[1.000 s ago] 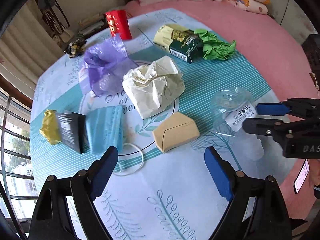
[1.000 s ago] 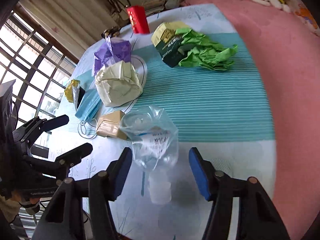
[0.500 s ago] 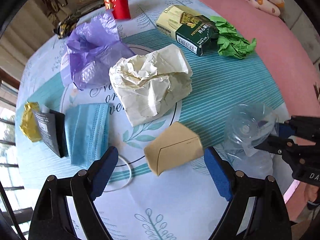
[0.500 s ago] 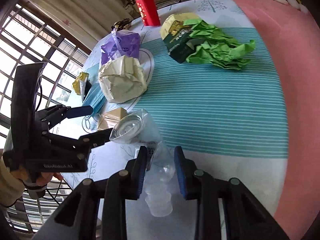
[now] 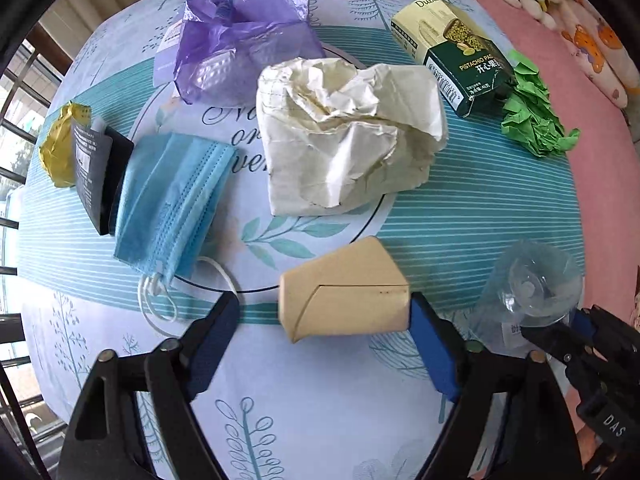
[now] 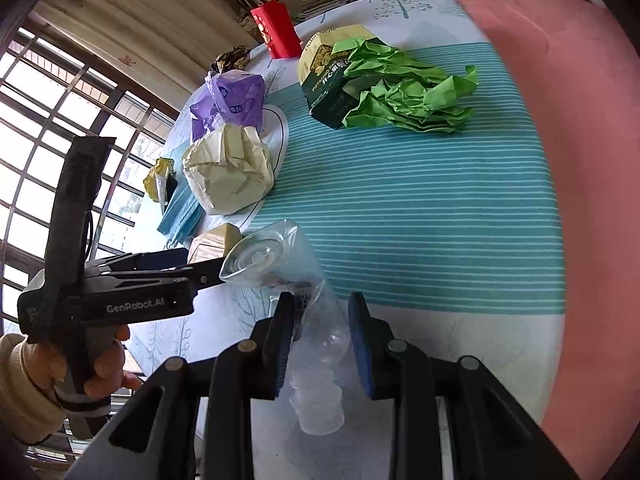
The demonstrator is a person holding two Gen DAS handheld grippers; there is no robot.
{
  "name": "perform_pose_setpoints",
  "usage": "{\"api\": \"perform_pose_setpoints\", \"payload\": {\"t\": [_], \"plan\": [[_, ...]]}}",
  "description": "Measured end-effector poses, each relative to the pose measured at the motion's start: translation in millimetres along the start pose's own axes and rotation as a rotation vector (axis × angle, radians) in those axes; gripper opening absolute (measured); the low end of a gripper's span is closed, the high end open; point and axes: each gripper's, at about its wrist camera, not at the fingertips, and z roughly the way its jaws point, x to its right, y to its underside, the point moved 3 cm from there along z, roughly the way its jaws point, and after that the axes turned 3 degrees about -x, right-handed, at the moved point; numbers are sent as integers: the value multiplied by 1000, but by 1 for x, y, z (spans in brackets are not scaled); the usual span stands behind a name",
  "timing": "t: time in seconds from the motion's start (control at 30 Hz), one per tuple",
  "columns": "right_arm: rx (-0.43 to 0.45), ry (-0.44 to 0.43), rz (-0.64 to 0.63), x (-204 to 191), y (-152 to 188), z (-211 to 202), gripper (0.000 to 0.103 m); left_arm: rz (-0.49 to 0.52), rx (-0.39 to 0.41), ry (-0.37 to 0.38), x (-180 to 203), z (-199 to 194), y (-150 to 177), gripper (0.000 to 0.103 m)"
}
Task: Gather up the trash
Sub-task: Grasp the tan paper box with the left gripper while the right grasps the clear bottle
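Your right gripper (image 6: pixel 320 336) is clamping the clear bottle (image 6: pixel 288 272) at its neck. Your left gripper (image 5: pixel 324 344) is closing, jaws apart, straddling the tan box (image 5: pixel 344 292) near you on the table (image 5: pixel 480 208).

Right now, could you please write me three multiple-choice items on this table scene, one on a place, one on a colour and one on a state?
1. Where does the tan carton lie?
A. Between the left gripper's blue pads
B. On top of the purple bag
C. Inside the red box

2. What colour is the crumpled paper beside the pistachio box?
A. Yellow
B. Green
C. White

3. How does the right gripper stand?
A. Wide open over bare cloth
B. Shut on the clear plastic bottle
C. Shut on the blue face mask

Answers: 1 A, the carton sits in the gap between the two pads, which have just been closing. 2 B, the wad is bright green. 3 B, both pads press the bottle's squashed body.
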Motion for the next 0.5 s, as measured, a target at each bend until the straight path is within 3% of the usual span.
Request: {"api": "perform_pose_setpoints", "payload": {"t": [0.07, 0.27, 0.5], "plan": [[2, 1, 3, 0, 1, 0, 28, -8, -11, -5, 5, 3, 3, 60], [12, 20, -7, -6, 5, -3, 28, -9, 5, -23, 25, 3, 24, 60], [28, 26, -9, -24, 16, -9, 28, 20, 47, -22, 24, -25, 57, 60]]}}
